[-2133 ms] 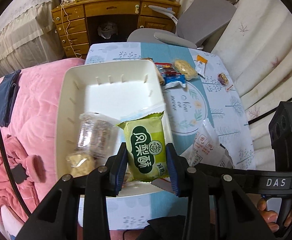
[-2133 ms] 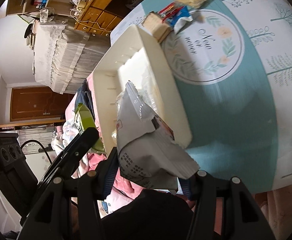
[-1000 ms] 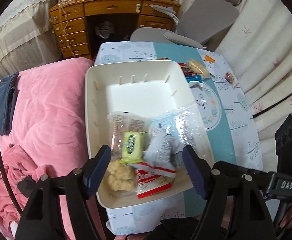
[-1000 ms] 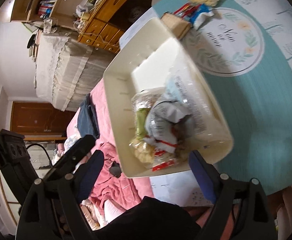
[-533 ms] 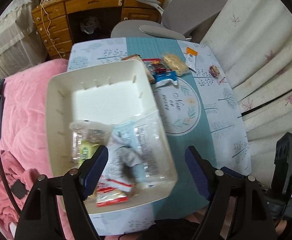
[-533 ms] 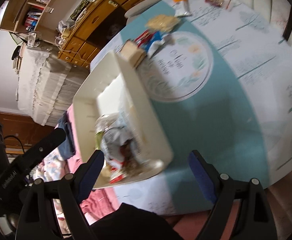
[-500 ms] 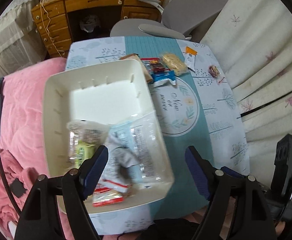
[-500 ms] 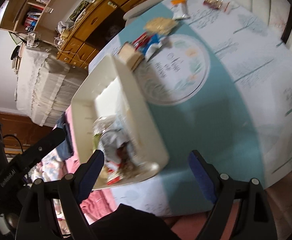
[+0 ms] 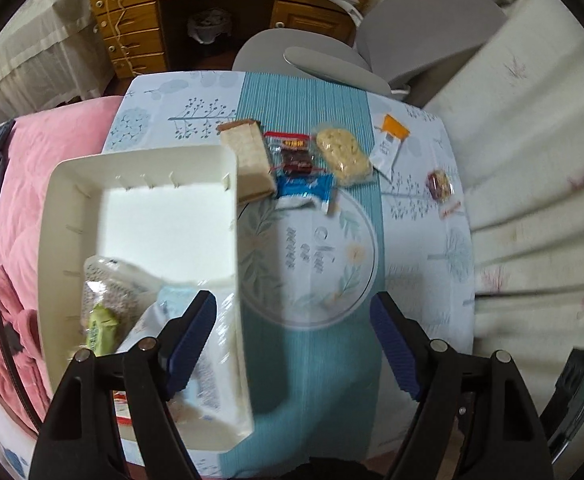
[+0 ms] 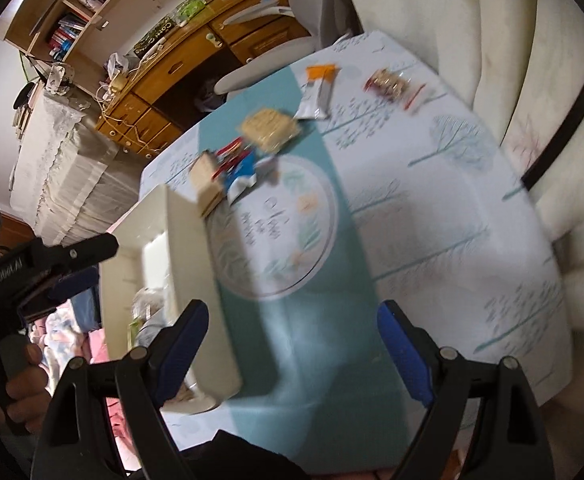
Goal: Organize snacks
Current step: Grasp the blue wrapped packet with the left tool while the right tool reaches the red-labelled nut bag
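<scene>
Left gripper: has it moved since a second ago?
Yes. The left gripper has shifted right: its open jaws framed the white bin with its snacks; now they hang mostly over the tablecloth beside it.

Wide bare stretch of tablecloth (image 9: 311,360) lay open from the near edge up to the round printed motif (image 9: 311,256); nothing stood on it. White bin (image 9: 72,208) blocked the left side, its wall running along that lane. Far end was crowded: brown box (image 9: 252,160) touching the bin's corner, blue wrapper (image 9: 305,186) and pale cracker pack (image 9: 343,154) just beside it. Orange-topped sachet (image 9: 389,146) and small nut pack (image 9: 439,185) lay apart on the right. Grey chair (image 9: 411,40) closed off the far edge.
</scene>
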Tool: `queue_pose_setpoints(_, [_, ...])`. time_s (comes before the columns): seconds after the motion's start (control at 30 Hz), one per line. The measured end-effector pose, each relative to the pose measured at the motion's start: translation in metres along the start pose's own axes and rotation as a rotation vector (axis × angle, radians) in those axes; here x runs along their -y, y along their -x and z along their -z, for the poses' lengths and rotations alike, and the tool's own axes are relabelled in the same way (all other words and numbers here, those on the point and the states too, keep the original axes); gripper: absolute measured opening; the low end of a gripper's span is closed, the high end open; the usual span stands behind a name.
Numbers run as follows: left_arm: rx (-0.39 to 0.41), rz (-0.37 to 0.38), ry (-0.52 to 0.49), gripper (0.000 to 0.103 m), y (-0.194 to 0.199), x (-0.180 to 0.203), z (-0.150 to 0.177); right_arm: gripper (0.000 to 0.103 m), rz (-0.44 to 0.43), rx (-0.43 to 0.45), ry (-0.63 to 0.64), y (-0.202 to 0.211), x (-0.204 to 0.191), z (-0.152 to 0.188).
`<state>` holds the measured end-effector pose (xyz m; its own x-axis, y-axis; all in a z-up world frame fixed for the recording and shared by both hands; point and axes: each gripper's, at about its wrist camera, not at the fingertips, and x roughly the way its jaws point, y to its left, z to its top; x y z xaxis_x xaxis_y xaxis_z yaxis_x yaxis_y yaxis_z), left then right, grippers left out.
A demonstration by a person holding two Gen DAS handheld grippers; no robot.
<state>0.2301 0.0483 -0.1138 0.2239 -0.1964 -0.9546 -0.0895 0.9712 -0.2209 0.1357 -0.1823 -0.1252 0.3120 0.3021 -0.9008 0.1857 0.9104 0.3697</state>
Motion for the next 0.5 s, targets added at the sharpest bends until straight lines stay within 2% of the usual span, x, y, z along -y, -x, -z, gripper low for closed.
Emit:
queue_pose_setpoints(0.3, [0.011,-0.024,0.172,0.078,-0.035,0.027,-0.04,0.087,0.05,0.074,0.072,-0.003,0.035,-0.056])
queue_pose_setpoints(0.5, [-0.019,-0.021,0.337,0.078,-0.069,0.029,-0.058,0.087,0.069,0.171,0.14,-0.01,0.047,-0.094])
